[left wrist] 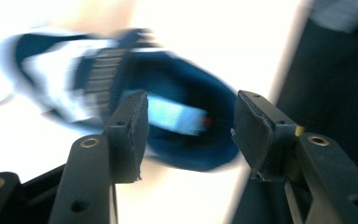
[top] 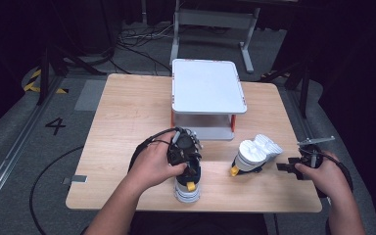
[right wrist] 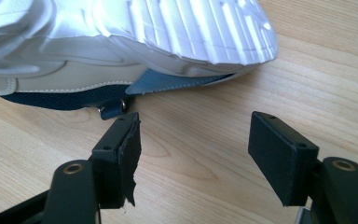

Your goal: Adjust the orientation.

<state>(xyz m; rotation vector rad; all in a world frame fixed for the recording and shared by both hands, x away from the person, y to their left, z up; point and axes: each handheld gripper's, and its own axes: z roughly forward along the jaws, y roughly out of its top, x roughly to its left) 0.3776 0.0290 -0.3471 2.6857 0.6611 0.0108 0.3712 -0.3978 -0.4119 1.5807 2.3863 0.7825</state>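
Wooden table (top: 127, 117) holds two sneakers; left tongs (left wrist: 189, 133) and right tongs (right wrist: 193, 156) both spread

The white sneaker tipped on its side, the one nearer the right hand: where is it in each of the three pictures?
High view: the white chunky-soled sneaker lying on its side is right of centre on the light wooden table, just left of the right claw.
Right gripper view: it spans the top, sole up, beyond the open claw.
Left gripper view: I cannot find it; a blurred other shoe sits there.
Shared landmark: the wooden tabletop.
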